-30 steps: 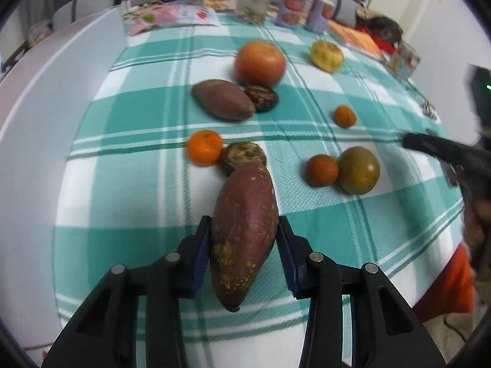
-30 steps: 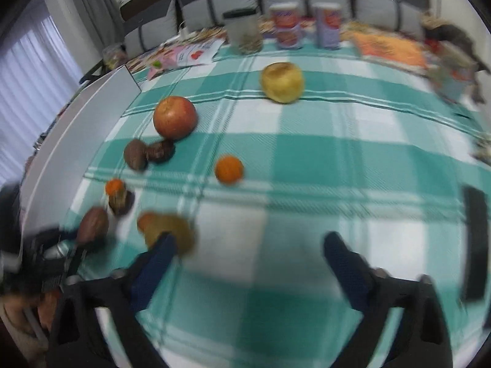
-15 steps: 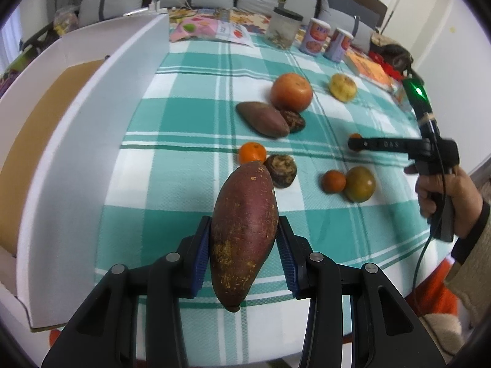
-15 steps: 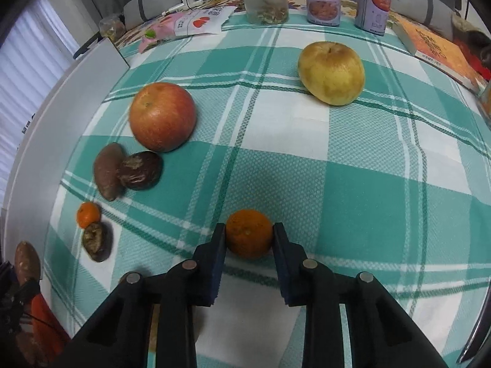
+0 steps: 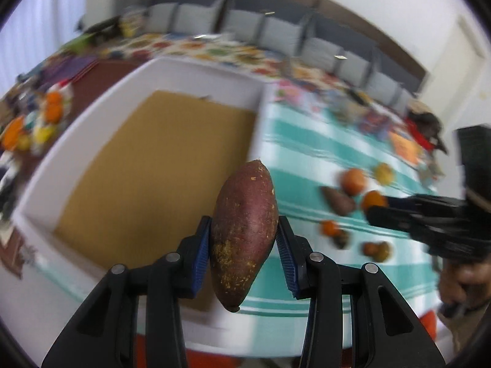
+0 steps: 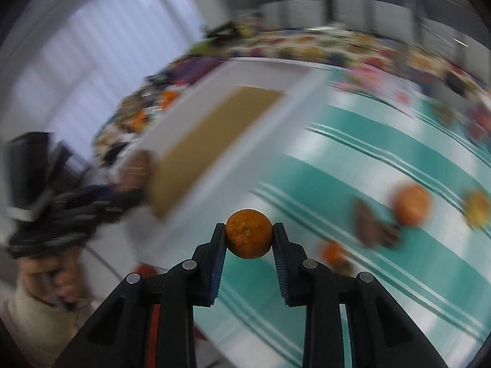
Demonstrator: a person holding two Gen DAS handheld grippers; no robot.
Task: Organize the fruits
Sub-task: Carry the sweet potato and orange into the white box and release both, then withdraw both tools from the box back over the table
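Note:
My left gripper (image 5: 244, 239) is shut on a long reddish sweet potato (image 5: 244, 233), held in the air beside the right wall of a white box (image 5: 196, 70) with a brown cardboard floor. My right gripper (image 6: 249, 237) is shut on a small orange tangerine (image 6: 249, 236), lifted above the teal checked tablecloth (image 6: 383, 165). In the left wrist view the right gripper (image 5: 373, 207) comes in from the right with the tangerine (image 5: 372, 199) at its tips. In the right wrist view the left gripper (image 6: 135, 184) and its sweet potato (image 6: 135, 170) show blurred at the left, by the white box (image 6: 276, 70).
On the cloth lie a red apple (image 6: 411, 204), a second sweet potato (image 6: 368, 224), a small tangerine (image 6: 333, 253), a yellow fruit (image 6: 477, 207) and more fruit (image 5: 376, 250). Clutter lies beyond the box on the left. A hand (image 5: 460, 282) grips the right tool.
Both grippers rose and swung left toward the white box. The right gripper closed on the small tangerine and lifted it off the cloth. The left kept its hold on the sweet potato.

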